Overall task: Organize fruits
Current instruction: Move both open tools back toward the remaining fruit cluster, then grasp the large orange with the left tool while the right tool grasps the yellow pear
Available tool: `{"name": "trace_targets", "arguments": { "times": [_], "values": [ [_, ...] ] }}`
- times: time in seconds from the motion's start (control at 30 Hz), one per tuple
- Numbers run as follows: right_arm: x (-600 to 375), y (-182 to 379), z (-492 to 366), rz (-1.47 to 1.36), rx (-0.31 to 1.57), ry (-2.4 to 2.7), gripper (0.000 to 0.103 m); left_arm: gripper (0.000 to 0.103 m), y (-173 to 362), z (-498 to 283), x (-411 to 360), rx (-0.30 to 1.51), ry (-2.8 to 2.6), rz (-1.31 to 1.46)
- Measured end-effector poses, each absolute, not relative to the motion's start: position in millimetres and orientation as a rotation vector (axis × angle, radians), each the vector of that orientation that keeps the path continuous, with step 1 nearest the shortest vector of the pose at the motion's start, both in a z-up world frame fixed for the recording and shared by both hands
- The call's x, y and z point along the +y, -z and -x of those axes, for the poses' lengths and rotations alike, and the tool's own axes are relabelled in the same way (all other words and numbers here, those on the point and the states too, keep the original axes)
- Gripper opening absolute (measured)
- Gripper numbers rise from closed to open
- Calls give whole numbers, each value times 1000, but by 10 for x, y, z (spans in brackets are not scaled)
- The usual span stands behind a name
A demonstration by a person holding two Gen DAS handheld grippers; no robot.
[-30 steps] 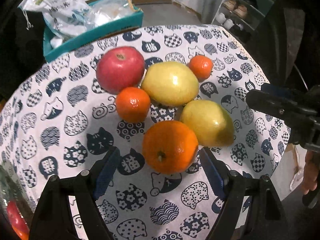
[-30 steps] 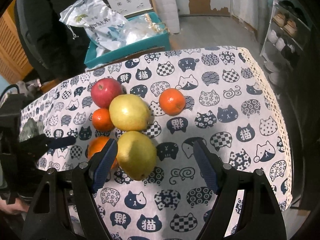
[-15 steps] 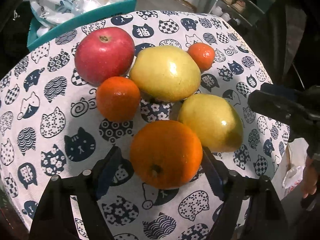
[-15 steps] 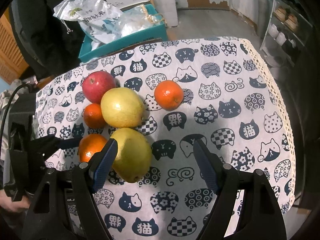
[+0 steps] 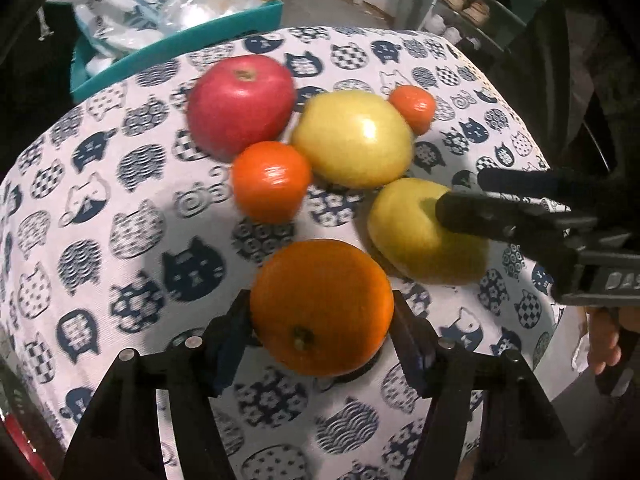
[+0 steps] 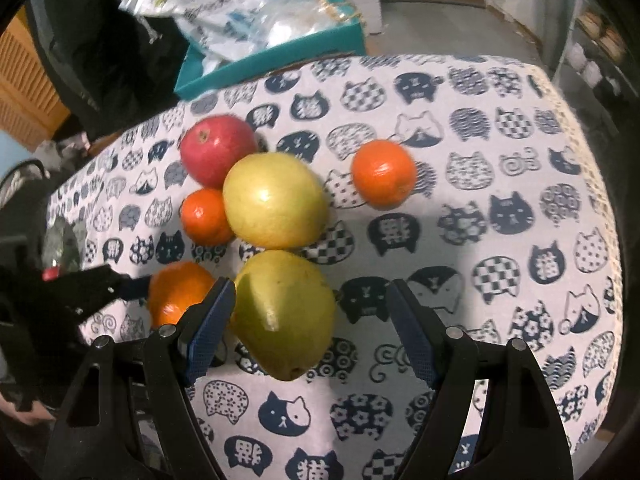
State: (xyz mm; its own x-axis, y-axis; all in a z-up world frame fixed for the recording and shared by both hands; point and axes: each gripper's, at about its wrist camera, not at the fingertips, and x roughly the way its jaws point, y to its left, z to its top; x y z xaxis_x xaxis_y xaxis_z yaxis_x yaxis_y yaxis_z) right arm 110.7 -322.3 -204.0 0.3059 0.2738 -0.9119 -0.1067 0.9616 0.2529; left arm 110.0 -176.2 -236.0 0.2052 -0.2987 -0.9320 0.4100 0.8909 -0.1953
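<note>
On the cat-print tablecloth (image 5: 120, 208) lie a red apple (image 5: 240, 104), two yellow-green pears and three orange fruits. The large orange (image 5: 320, 304) sits between the fingers of my left gripper (image 5: 320, 312). Its jaws are closing and both pads meet the orange's sides. My right gripper (image 6: 308, 308) stands open around the nearer pear (image 6: 284, 312). The left pad is close by the pear and the right pad is well clear. In the left wrist view the right gripper (image 5: 464, 194) hangs over that pear (image 5: 416, 232). The other pear (image 5: 352, 138) lies between two mandarins (image 5: 272, 180) (image 5: 412, 106).
A teal box (image 5: 180, 40) with plastic bags stands behind the table's far edge. Shelves with shoes (image 5: 472, 4) are at the back right. A person's hand (image 5: 604, 340) holds the right gripper past the table's right edge (image 6: 592, 240).
The left jaws have narrowed onto the large orange. The right gripper has sunk lower over the nearer pear, which now lies between its fingers.
</note>
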Motion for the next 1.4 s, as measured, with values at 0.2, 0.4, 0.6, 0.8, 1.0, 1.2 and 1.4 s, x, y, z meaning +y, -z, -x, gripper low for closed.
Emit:
{"name": "trace_targets", "arguments": {
  "times": [0.2, 0.4, 0.6, 0.8, 1.0, 1.2, 1.4],
  "values": [
    [-3048, 2138, -1136, -160, 1267, -312, 79, 67, 2348, -1083, -1548, 1277, 453, -86],
    [-2844, 2243, -1139, -134, 1303, -342, 79, 67, 2335, -1038, -1431, 1273, 437, -89],
    [-2763, 2330, -1141, -158, 1341, -350, 78, 67, 2312, -1008, -1352, 1267, 427, -94],
    [-2657, 2371, -1138, -150, 1352, -362, 67, 67, 2306, -992, -1282, 1267, 420, -92],
    [-2570, 2434, -1115, -131, 1380, -367, 67, 67, 2293, -970, -1221, 1264, 413, -88],
    [-2487, 2439, -1100, -87, 1375, -359, 66, 67, 2286, -949, -1177, 1262, 409, -88],
    [-2399, 2390, -1021, 7, 1324, -321, 65, 67, 2239, -923, -1129, 1251, 403, -85]
  ]
}}
